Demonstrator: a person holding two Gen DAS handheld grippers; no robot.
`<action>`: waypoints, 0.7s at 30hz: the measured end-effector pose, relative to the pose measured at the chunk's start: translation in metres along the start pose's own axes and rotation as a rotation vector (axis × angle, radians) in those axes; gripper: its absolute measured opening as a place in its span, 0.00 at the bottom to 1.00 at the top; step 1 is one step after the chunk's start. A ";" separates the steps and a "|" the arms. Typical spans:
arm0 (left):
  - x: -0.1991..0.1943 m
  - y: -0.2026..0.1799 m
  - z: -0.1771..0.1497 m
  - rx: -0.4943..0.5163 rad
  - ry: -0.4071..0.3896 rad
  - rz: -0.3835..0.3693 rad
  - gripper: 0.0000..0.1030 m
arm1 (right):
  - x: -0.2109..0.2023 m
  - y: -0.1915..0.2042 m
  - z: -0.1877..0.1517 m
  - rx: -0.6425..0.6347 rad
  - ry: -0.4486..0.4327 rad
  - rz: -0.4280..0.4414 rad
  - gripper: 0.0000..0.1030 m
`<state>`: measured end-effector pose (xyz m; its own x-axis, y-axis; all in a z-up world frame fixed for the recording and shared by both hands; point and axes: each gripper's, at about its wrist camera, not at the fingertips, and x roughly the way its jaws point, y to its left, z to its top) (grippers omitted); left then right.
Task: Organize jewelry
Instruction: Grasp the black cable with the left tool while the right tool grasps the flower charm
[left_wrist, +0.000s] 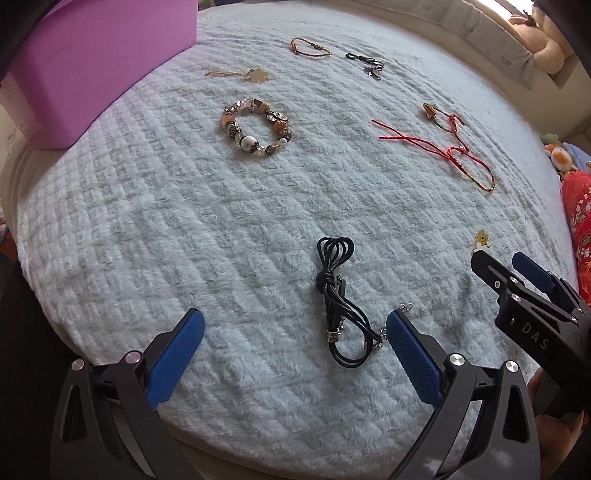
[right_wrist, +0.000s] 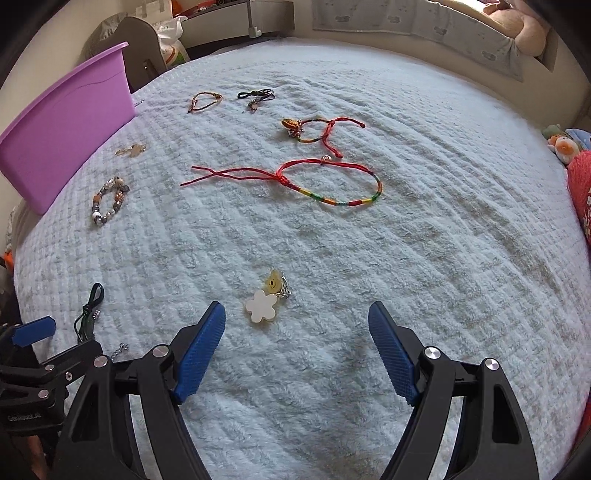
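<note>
Black leather cord necklace (left_wrist: 334, 302), knotted into a bundle, lies on the pale fluffy blanket (left_wrist: 184, 221) covering the bed. Its long axis runs from near to far, with the looped end pointing away from us. It sits between the blue pads of our left tongs (left_wrist: 295, 332), nearer the right pad, its clasp end just beside that pad. The left tongs are spread wide, gripping nothing.

Our right tongs (right_wrist: 297, 332) are also spread wide and grip nothing. A white flower charm (right_wrist: 261, 307) with a yellow smiley charm (right_wrist: 272, 283) touching it lies just beyond the left pad.

Farther away we count one beaded bracelet (left_wrist: 256, 129), two red string bracelets (right_wrist: 325, 181), one brown cord bracelet (left_wrist: 310, 47), one black cord piece (left_wrist: 367, 62) and one gold flower pendant (left_wrist: 255, 75). One purple bin (left_wrist: 92, 62) stands at the far left.
</note>
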<state>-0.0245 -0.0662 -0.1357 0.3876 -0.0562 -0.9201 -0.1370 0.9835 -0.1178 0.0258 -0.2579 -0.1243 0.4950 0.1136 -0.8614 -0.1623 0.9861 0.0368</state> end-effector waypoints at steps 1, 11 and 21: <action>0.001 0.000 0.000 -0.008 -0.002 0.000 0.94 | 0.002 0.000 0.000 -0.002 0.005 0.000 0.74; 0.010 -0.004 0.000 -0.004 -0.011 0.035 0.94 | 0.007 -0.002 0.001 -0.003 -0.006 0.012 0.73; 0.018 -0.015 0.004 0.001 -0.024 0.121 0.95 | 0.012 0.001 0.004 -0.022 -0.010 0.013 0.56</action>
<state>-0.0116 -0.0810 -0.1494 0.3900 0.0669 -0.9184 -0.1832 0.9831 -0.0062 0.0348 -0.2546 -0.1322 0.5014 0.1274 -0.8558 -0.1875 0.9816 0.0363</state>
